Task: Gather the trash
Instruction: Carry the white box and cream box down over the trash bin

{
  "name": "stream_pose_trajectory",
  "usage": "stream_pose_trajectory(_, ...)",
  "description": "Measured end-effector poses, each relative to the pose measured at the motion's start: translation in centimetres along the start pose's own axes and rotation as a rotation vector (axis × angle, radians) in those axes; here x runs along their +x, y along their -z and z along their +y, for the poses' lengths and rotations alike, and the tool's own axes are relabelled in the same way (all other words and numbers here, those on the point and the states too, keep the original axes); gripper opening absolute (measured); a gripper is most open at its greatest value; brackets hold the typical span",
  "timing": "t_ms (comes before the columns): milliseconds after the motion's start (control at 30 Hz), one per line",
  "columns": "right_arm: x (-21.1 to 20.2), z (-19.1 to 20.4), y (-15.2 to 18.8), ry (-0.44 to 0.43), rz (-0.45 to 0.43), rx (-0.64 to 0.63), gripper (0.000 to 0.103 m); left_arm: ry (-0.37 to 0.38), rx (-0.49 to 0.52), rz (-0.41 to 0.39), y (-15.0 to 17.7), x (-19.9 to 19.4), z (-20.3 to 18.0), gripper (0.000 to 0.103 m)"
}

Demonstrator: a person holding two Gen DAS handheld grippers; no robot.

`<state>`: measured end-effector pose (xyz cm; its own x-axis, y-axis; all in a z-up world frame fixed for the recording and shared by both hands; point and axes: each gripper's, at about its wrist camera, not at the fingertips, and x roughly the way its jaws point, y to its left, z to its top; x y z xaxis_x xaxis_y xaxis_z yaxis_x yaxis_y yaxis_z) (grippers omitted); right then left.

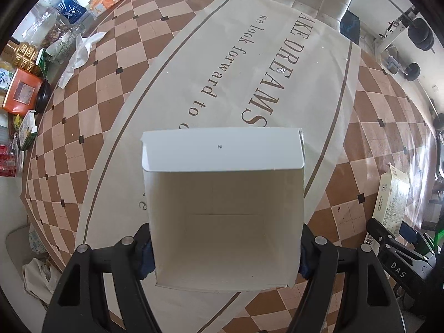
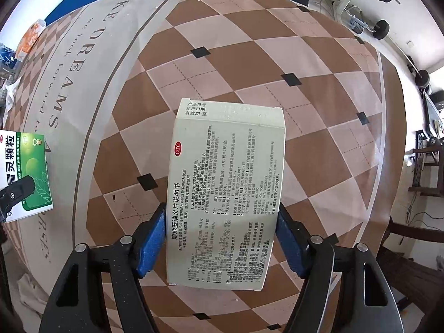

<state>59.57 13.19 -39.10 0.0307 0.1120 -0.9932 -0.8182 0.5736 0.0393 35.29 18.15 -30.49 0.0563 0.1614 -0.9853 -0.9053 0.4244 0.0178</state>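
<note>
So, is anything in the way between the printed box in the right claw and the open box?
Nothing visible does. The right claw grips the printed box by its two sides, with bare tablecloth around it. The open box in the left claw looks empty, its mouth uncovered.

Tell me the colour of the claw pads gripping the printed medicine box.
Blue pads, clearest in the right wrist view.

Two medicine boxes: one open white box (image 1: 222,216), one printed box (image 2: 224,194), one tablecloth (image 1: 249,63).
</note>
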Motion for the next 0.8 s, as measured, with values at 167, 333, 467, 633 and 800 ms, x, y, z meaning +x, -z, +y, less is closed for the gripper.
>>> stream_pose_trajectory(167,-2.6,0.4,2.9,-0.063,-0.039,0.023,0.075,0.008,0.016,-0.046,3.3,-2.9,0.0,0.073)
stream_pose_trajectory(333,-5.8,1.4,7.7,-0.121,-0.084,0.018,0.075,0.047,0.038,-0.081,7.2,-5.4,1.2,0.073)
stream_pose_trajectory(467,-8.8,2.5,12.9,-0.164,-0.122,-0.011,0.075,0.071,0.059,-0.112,11.8,-7.4,3.3,0.073)
stream_pose_trajectory(633,-12.5,5.2,21.2,-0.175,-0.181,-0.066,0.075,0.105,0.038,-0.146,19.7,-10.0,7.1,0.073)
stream_pose_trajectory(800,-14.8,8.2,30.0,-0.157,-0.212,-0.108,0.075,0.139,0.018,-0.166,27.1,-11.2,10.9,0.073)
